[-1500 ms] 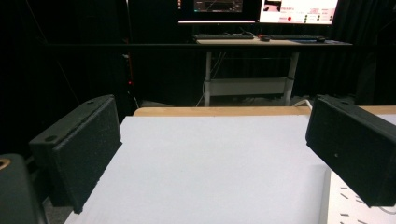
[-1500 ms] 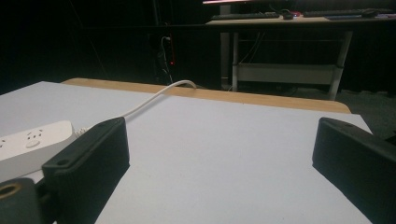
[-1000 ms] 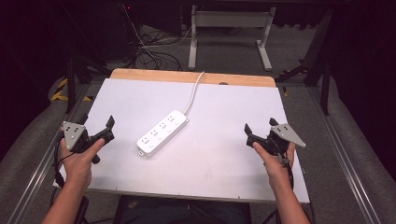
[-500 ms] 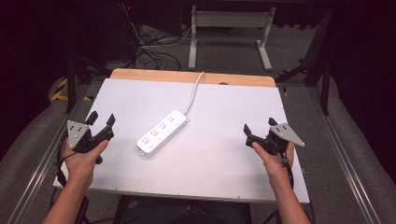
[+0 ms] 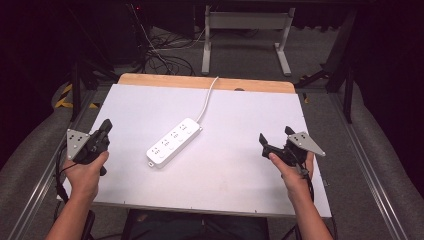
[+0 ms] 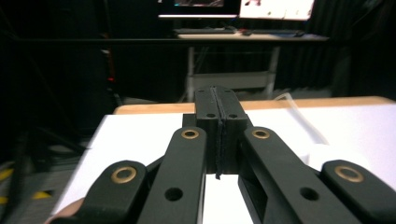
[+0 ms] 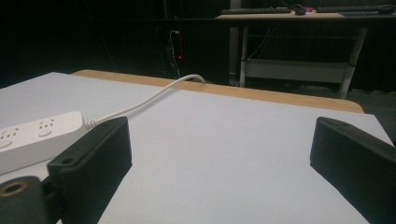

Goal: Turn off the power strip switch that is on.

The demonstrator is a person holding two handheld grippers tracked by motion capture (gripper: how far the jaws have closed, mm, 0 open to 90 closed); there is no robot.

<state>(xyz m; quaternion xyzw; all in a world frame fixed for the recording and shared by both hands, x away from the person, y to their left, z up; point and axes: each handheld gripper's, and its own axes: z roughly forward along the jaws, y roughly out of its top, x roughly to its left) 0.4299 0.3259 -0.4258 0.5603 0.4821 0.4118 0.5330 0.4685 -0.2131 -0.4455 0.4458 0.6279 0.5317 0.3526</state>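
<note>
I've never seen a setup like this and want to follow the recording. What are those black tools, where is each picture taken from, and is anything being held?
A person holds a hand-held two-jaw gripper in each hand. The high view looks down on the white table, where a white power strip lies with its cord running to the far edge. The other two pictures come from cameras riding on the grippers. The left gripper has just closed its jaws on nothing; the right gripper is open. Nothing is held.
</note>
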